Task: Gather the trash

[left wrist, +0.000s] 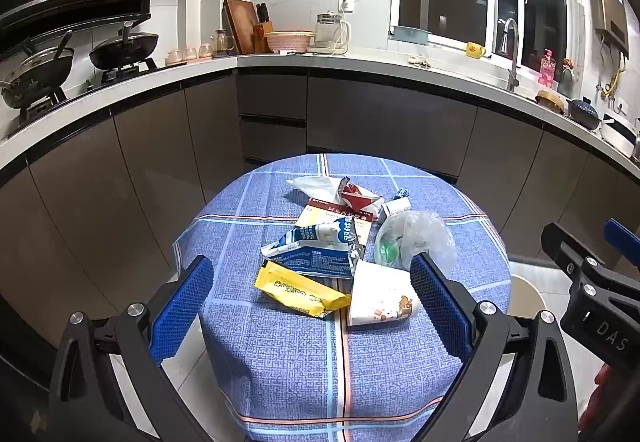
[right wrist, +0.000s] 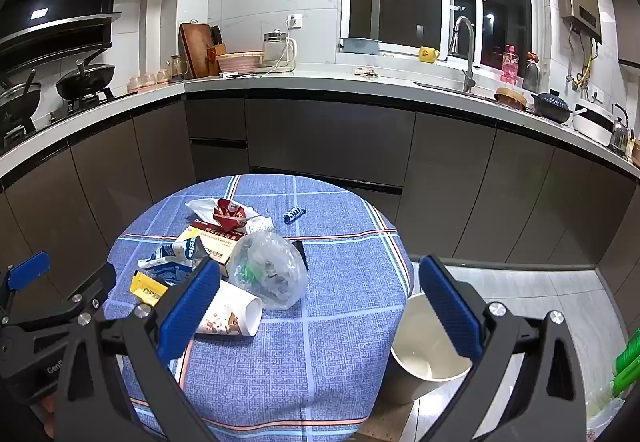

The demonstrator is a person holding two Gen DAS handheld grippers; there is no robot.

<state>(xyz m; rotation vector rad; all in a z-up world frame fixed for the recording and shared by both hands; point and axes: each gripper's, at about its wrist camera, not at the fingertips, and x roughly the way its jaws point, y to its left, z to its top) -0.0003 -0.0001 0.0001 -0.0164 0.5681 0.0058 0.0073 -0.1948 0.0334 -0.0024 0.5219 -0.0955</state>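
With both the left gripper (left wrist: 312, 298) and right gripper (right wrist: 320, 306) spread wide and empty, the paper cup (left wrist: 380, 298) lying nearest on the table (left wrist: 280, 362) looks the best first pick, squeezed gently, then carried to the bin (right wrist: 424, 354) beside the table.

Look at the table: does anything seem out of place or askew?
Yes. A paper cup lies tipped on its side among wrappers and a crumpled plastic bag on the tablecloth, while the bin beside it stands empty.
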